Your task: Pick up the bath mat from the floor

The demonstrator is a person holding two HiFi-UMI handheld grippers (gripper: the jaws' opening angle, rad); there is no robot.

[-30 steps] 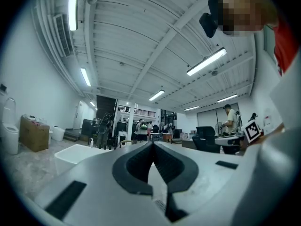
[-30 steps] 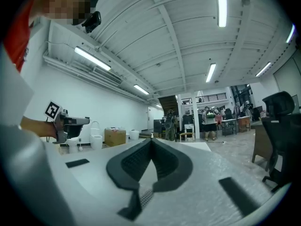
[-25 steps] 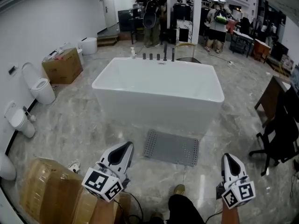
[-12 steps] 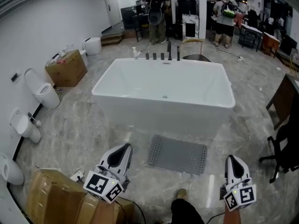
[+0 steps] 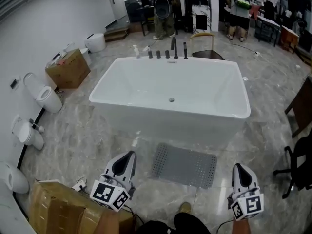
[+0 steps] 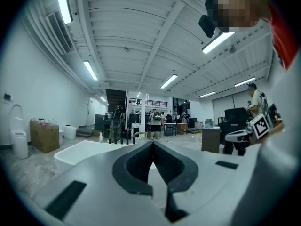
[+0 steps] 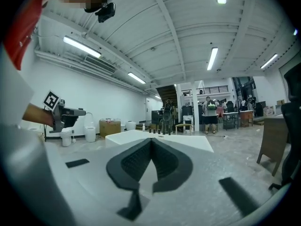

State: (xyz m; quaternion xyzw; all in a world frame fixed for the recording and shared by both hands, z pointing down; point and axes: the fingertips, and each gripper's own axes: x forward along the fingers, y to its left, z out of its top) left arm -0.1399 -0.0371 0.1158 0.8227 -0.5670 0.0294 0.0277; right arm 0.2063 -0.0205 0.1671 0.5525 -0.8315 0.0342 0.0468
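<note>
1. Toilets [image 5: 43, 95]: white, in a row along the left wall.
2. Box [image 5: 68, 67]: brown cardboard, on the floor [image 5: 92, 130] by the left wall, beyond the toilets.
3. Carton [image 5: 53, 211]: brown, wrapped in clear film, at the lower left, just beside the left gripper's marker cube.
4. Left gripper [image 5: 129, 154]: jaws pressed together with nothing between them. It is held above the floor and pointed toward the tub, near the mat's front left corner but not touching it.
5. Tub [image 5: 170, 89]: white, rectangular and freestanding, in the middle of the room.
6. Taps [image 5: 168, 52]: dark, upright, in a row at the tub's far rim.
7. Mat [image 5: 184, 165]: grey and perforated. It lies flat on the marble floor just in front of the tub, between the two grippers, and neither one touches it.
8. Shoe [image 5: 185, 207]: tan, at the bottom centre, near the mat's front edge.
9. Right gripper [image 5: 238, 166]: jaws closed tip to tip, holding nothing. It is held above the floor, right of the mat's front right corner and clear of it.
10. People [image 5: 240, 1]: standing at the back of the hall, well beyond the tub.
11. Chair [image 5: 298, 162]: dark, on castors, at the right edge.
</note>
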